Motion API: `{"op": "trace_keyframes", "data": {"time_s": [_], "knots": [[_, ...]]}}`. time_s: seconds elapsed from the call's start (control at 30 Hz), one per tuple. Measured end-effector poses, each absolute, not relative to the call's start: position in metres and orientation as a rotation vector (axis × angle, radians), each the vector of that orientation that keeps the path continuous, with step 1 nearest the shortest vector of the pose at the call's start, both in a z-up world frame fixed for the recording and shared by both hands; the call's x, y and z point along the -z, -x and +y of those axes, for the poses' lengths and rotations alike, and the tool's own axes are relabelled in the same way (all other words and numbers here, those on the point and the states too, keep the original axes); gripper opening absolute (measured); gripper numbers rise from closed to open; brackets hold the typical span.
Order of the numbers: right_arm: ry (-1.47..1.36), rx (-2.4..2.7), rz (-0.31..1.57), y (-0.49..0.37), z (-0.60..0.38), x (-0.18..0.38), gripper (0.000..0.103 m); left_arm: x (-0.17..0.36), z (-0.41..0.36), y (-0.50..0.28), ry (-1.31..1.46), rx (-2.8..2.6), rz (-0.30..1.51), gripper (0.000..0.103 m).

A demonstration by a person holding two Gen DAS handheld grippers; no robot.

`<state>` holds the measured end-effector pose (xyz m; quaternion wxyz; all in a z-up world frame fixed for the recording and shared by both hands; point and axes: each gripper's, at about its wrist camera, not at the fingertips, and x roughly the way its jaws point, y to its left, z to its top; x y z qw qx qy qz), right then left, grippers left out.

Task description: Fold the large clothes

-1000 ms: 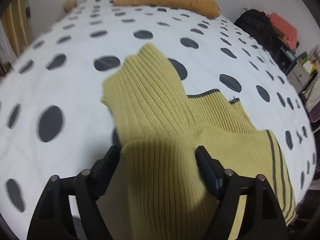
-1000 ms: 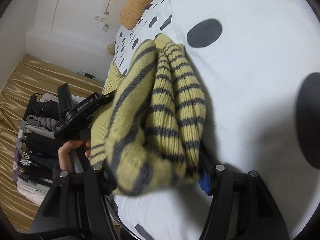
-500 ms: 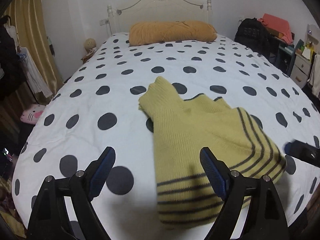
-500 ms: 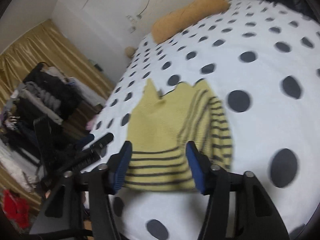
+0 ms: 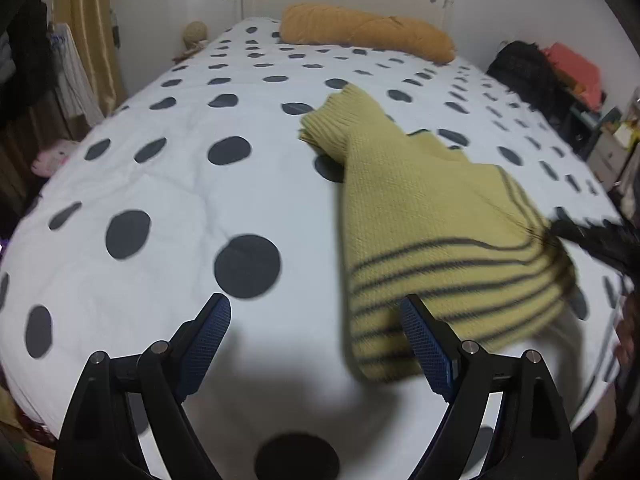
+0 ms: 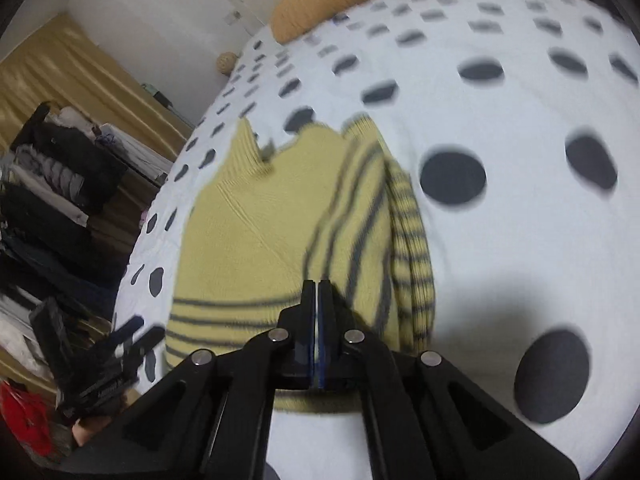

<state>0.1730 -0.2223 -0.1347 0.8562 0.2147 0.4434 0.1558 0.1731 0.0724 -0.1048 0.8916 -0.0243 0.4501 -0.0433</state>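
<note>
A yellow knit sweater [image 5: 420, 216] with dark stripes lies folded on the white polka-dot bed [image 5: 180, 200]. My left gripper [image 5: 316, 320] is open and empty at the bed's near edge, its right finger just in front of the sweater's striped hem. In the right wrist view the sweater [image 6: 260, 232] lies ahead, with a striped sleeve folded along its right side. My right gripper [image 6: 318, 292] is shut with its jaws pressed together, just above the sweater's near striped edge; no cloth shows between them. It also shows at the right of the left wrist view [image 5: 592, 236].
An orange pillow [image 5: 368, 30] lies at the headboard. A clothes rack [image 6: 52, 184] and gold curtains stand left of the bed. A black bag [image 5: 528, 76] and cluttered shelves stand to the right. The left gripper [image 6: 104, 364] shows at the lower left of the right wrist view.
Both grippers let go of the sweater and pulled back from it. The sweater now lies folded on the bed. The right gripper has closed from open; the left stays open.
</note>
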Motion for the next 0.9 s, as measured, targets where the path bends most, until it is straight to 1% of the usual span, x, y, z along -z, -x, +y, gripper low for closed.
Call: {"op": "trace_keyframes", "data": {"time_s": [0.1, 0.2, 0.3, 0.37, 0.47, 0.53, 0.63, 0.7, 0.73, 0.83, 0.9], "knots": [[-0.403, -0.376, 0.917, -0.206, -0.197, 0.115, 0.003, 0.110, 0.064, -0.155, 0.038, 0.137, 0.956, 0.087], [-0.361, -0.386, 0.965, -0.233, -0.170, 0.119, 0.003, 0.128, 0.047, -0.145, 0.002, 0.173, 0.992, 0.087], [-0.289, -0.344, 1.016, -0.247, -0.149, 0.134, 0.003, 0.148, 0.034, -0.149, -0.013, 0.173, 1.010, 0.087], [-0.249, -0.295, 1.045, -0.254, -0.145, 0.150, 0.003, 0.158, 0.032, -0.155, -0.016, 0.136, 0.981, 0.087], [-0.231, -0.271, 1.033, -0.255, -0.150, 0.159, 0.003, 0.164, 0.039, -0.163, 0.040, 0.138, 0.932, 0.088], [-0.227, -0.266, 1.035, -0.254, -0.152, 0.160, 0.003, 0.160, 0.048, -0.166, 0.099, 0.132, 0.893, 0.088], [-0.204, -0.259, 1.035, -0.250, -0.151, 0.157, 0.003, 0.144, 0.062, -0.157, 0.134, 0.087, 0.777, 0.087], [-0.176, -0.248, 1.031, -0.247, -0.149, 0.156, 0.003, 0.146, 0.065, -0.158, 0.106, 0.050, 0.784, 0.087], [-0.151, -0.230, 1.029, -0.246, -0.148, 0.157, 0.000, 0.150, 0.069, -0.159, 0.101, 0.010, 0.792, 0.087], [-0.074, -0.167, 1.008, -0.243, -0.146, 0.165, 0.000, 0.173, 0.098, -0.163, 0.232, -0.019, 0.881, 0.089], [-0.053, -0.159, 0.986, -0.239, -0.151, 0.171, 0.000, 0.181, 0.104, -0.162, 0.273, -0.003, 0.894, 0.089]]}}
